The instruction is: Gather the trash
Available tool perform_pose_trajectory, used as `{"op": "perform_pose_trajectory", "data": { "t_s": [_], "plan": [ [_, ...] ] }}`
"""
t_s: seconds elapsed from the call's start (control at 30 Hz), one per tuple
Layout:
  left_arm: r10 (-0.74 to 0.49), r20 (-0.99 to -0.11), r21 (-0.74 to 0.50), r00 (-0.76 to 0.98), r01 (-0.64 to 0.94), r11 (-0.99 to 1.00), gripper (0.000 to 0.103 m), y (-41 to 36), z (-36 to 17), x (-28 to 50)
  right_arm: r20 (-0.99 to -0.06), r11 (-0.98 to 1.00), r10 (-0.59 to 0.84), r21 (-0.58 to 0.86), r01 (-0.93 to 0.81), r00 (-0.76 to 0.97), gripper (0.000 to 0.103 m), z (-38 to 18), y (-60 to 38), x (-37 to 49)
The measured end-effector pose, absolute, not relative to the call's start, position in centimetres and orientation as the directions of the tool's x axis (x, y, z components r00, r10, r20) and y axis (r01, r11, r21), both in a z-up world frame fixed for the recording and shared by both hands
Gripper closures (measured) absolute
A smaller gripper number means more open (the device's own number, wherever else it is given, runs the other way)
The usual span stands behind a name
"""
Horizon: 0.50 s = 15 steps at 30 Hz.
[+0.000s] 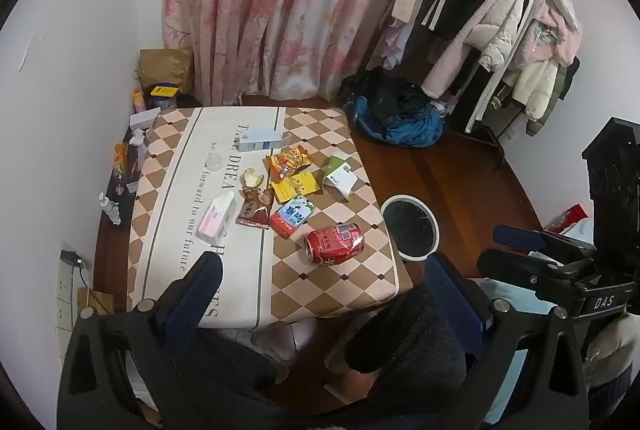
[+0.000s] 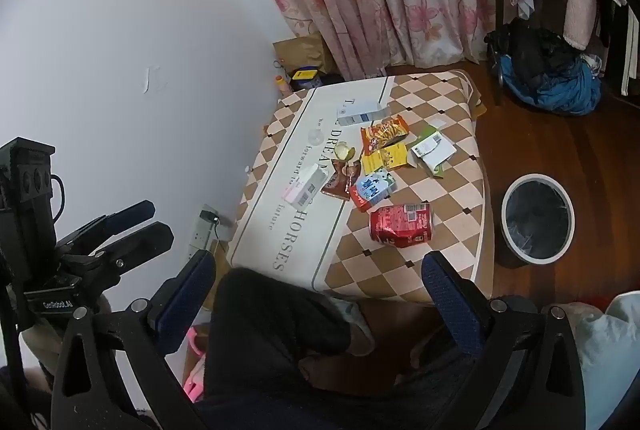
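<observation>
A low table with a checkered cloth (image 1: 332, 282) (image 2: 432, 278) holds several pieces of trash: a dented red can (image 1: 335, 244) (image 2: 401, 225) lying on its side near the front, a blue-and-red milk carton (image 1: 291, 217) (image 2: 372, 192), a brown wrapper (image 1: 254, 212), a pink-and-white box (image 1: 218, 216) (image 2: 304, 186), a yellow packet (image 1: 294, 186), an orange snack bag (image 1: 289, 161) (image 2: 385, 134) and a green-and-white carton (image 1: 340, 176) (image 2: 432, 149). A white-rimmed bin with a black liner (image 1: 410, 228) (image 2: 538, 224) stands on the floor right of the table. My left gripper (image 1: 324, 278) and right gripper (image 2: 318, 270) are open, empty, held above the table's near edge.
A white-and-blue box (image 1: 259, 142) lies at the table's far side. Bottles and boxes (image 1: 138, 134) stand between table and left wall. A power strip (image 2: 204, 226) lies by the wall. A blue-and-black clothes pile (image 1: 398, 118) and a coat rack (image 1: 508, 42) stand at right. The person's legs are below the grippers.
</observation>
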<state>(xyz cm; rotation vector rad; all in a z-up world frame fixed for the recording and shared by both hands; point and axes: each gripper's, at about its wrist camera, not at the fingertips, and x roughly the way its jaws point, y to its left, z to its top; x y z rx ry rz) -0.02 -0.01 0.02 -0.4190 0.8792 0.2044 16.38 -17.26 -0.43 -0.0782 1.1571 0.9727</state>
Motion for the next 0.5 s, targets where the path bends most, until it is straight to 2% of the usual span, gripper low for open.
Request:
{"op": "perform_pose_trajectory", "data": {
  "t_s": [0.5],
  "plan": [
    [-0.002,-0.778,-0.273,0.628,-0.336,0.901,0.000,0.18,0.29,0.08,-0.785,0.603,0.616,0.415,-0.682,0.067,0.000,0.09,-18.13,16.90]
  ]
}}
